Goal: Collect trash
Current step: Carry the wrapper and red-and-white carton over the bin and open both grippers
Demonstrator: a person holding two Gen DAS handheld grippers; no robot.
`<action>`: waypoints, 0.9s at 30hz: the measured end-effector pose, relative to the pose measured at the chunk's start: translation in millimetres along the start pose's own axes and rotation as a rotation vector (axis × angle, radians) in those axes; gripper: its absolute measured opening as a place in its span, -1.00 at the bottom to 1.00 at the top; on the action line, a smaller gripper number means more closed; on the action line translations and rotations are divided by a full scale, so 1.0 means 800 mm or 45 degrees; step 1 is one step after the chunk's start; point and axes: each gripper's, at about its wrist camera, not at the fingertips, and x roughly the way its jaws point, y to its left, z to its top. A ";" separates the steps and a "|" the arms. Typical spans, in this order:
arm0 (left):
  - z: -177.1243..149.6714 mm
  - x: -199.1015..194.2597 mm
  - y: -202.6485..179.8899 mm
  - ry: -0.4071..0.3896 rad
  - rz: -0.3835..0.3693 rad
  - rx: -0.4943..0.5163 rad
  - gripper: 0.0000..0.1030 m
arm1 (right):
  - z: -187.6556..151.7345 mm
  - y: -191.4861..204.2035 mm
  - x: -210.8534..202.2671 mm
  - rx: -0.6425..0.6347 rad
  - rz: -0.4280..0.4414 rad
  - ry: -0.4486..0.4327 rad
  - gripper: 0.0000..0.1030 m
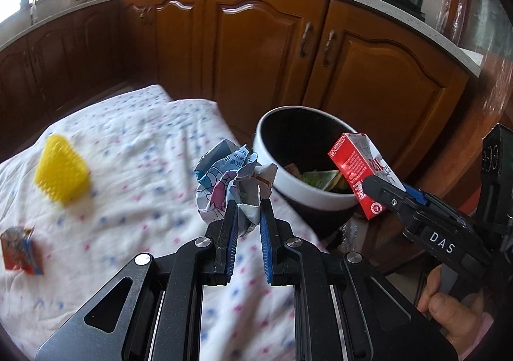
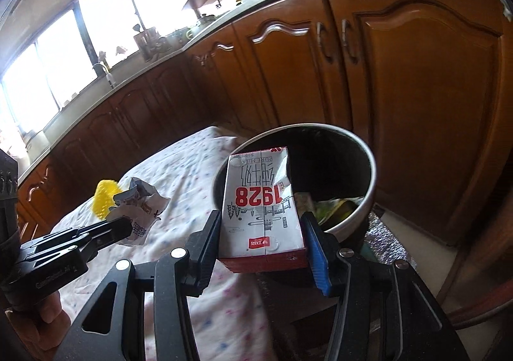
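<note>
My left gripper is shut on a crumpled printed paper wrapper, held above the table's right edge just left of the bin. The round trash bin, white outside and dark inside, holds some scraps. My right gripper is shut on a red-and-white milk carton, held over the bin's near rim. In the left wrist view the carton hangs at the bin's right side in the right gripper. In the right wrist view the left gripper shows at the left with the wrapper.
A table under a white dotted cloth bears a yellow spiky brush and a small orange carton at its left. Wooden cabinets under a counter with pots stand behind the bin. A hand grips the right tool.
</note>
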 end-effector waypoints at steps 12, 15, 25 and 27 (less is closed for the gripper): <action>0.053 0.049 -0.055 0.011 -0.033 0.084 -0.77 | 0.039 -0.038 0.030 0.015 -0.056 0.012 -0.02; 0.065 0.063 -0.063 0.021 -0.041 0.101 -0.77 | 0.046 -0.046 0.036 0.012 -0.063 0.024 -0.02; 0.086 0.114 -0.074 0.119 -0.079 0.106 -0.76 | 0.053 -0.062 0.055 0.026 -0.063 0.076 -0.01; 0.085 0.119 -0.074 0.130 -0.075 0.114 -0.75 | 0.054 -0.064 0.059 0.030 -0.060 0.083 -0.01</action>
